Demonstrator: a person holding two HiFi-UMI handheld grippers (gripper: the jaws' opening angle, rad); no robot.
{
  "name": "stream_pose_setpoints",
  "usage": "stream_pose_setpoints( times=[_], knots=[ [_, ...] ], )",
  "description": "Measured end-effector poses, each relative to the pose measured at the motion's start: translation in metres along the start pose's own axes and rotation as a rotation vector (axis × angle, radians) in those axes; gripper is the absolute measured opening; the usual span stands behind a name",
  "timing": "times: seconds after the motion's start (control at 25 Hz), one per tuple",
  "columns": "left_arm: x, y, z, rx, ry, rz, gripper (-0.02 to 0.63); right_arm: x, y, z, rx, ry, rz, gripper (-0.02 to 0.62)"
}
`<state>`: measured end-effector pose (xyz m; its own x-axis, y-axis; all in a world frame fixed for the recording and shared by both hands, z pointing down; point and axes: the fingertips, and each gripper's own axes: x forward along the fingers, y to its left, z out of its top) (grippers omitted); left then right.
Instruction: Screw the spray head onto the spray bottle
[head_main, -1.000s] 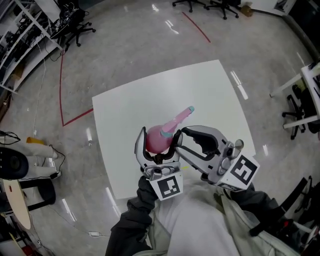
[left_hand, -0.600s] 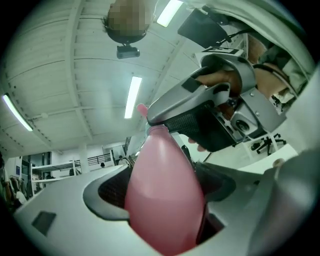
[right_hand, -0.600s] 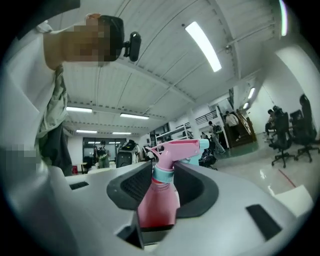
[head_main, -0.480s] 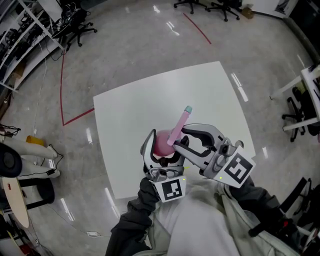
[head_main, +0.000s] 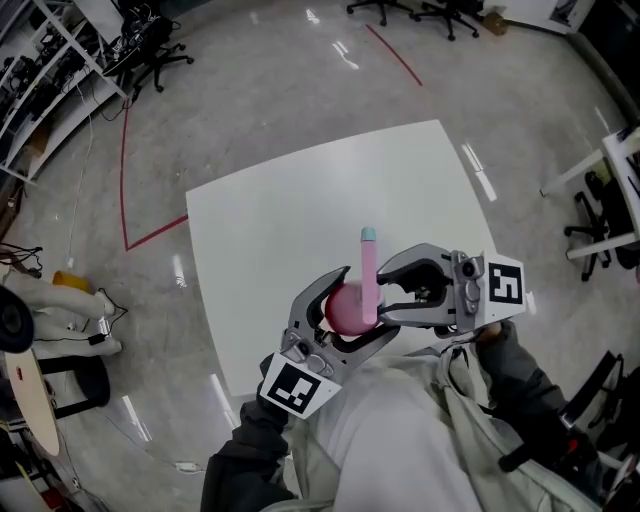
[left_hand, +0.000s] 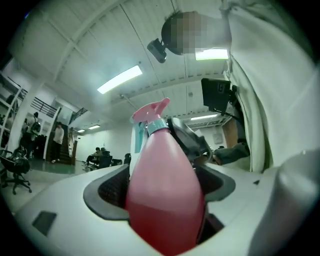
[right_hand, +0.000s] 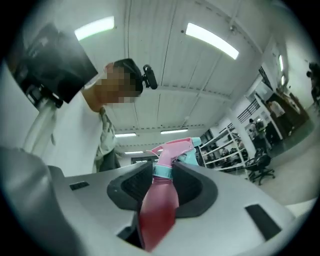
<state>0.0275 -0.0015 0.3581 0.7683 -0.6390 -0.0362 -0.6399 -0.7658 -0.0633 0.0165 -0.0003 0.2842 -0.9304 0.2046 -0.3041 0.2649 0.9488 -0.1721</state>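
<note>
A pink, pear-shaped plastic spray bottle (head_main: 343, 312) is being held up off a white square table (head_main: 280, 220), over its near edge & close to the person's body. The bottle's fat lower body is being clamped by the left gripper (left_hand: 165, 186), w/ both dark ribbed pads (left_hand: 111, 186) being pressed against the pink sides. In the head view this gripper is being shown at lower left, its marker cube (head_main: 295, 390) nearest the camera.

A pink trigger spray head (right_hand: 175, 146) w/ a teal nozzle tip (head_main: 369, 235) is being carried on the bottle's neck, joined there by a teal ring collar (right_hand: 162, 171). The right gripper (right_hand: 162, 176) is being applied at that collar: its jaws have just been closing, & the collar is being pinched btwn them, one black pad on each side, at a narrowed gap. In the head view the right gripper is being shown entering from the right, its jaws just above those of the left gripper, so the 2 grippers are being kept very near each other on the same bottle. The nozzle is being pointed away from the person, out over the tabletop. Whether the collar is being threaded fully down cannot be told.

A grey polished floor (head_main: 250, 80) w/ red tape lines (head_main: 125, 150) is being shown round the table.
</note>
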Motion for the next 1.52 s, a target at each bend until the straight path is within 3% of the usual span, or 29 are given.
stream_pose_setpoints(
  times=[0.08,0.16,0.32,0.52,0.64,0.72,0.8,0.84,1.04,1.12,1.16,1.28,1.4,1.52],
  knots=[
    [-0.001,0.001,-0.003,-0.040,-0.013,0.017,0.426,0.001,-0.003,0.000,0.022,-0.034,0.004,0.121],
    [-0.002,0.014,-0.011,-0.064,-0.013,0.104,0.425,0.006,-0.014,0.000,-0.024,-0.044,-0.111,0.123],
    [-0.004,0.036,-0.023,0.100,0.092,0.258,0.426,-0.001,-0.030,-0.004,-0.120,0.003,-0.342,0.124],
    [0.000,0.054,-0.029,0.281,0.161,0.496,0.426,0.007,-0.034,-0.015,-0.258,0.204,-0.495,0.127],
    [-0.001,0.062,-0.027,0.396,0.183,0.605,0.426,0.010,-0.048,-0.016,-0.238,0.202,-0.633,0.127],
    [0.001,0.062,-0.026,0.412,0.175,0.622,0.426,0.009,-0.049,-0.016,-0.201,0.167,-0.642,0.124],
    [0.003,0.057,-0.021,0.366,0.131,0.581,0.426,0.008,-0.044,-0.015,-0.175,0.132,-0.572,0.121],
    [0.004,0.053,-0.017,0.329,0.105,0.524,0.426,0.008,-0.040,-0.012,-0.171,0.101,-0.508,0.120],
    [-0.002,0.012,-0.002,0.058,0.019,0.048,0.426,0.010,-0.008,-0.001,-0.075,-0.002,-0.116,0.118],
    [-0.007,0.001,-0.002,-0.015,0.023,-0.067,0.426,0.011,0.000,0.001,-0.054,0.002,-0.022,0.118],
    [-0.008,0.002,-0.003,-0.010,0.032,-0.072,0.426,0.012,-0.001,0.000,-0.060,0.025,-0.019,0.119],
    [-0.009,0.021,-0.008,0.053,0.065,0.067,0.426,0.008,-0.016,-0.006,-0.113,0.088,-0.161,0.137],
    [-0.011,0.045,-0.014,0.109,0.116,0.268,0.426,-0.003,-0.031,-0.004,-0.121,0.049,-0.312,0.169],
    [-0.010,0.065,-0.016,0.240,0.153,0.479,0.426,-0.003,-0.036,-0.010,-0.152,0.069,-0.413,0.195]
  ],
)
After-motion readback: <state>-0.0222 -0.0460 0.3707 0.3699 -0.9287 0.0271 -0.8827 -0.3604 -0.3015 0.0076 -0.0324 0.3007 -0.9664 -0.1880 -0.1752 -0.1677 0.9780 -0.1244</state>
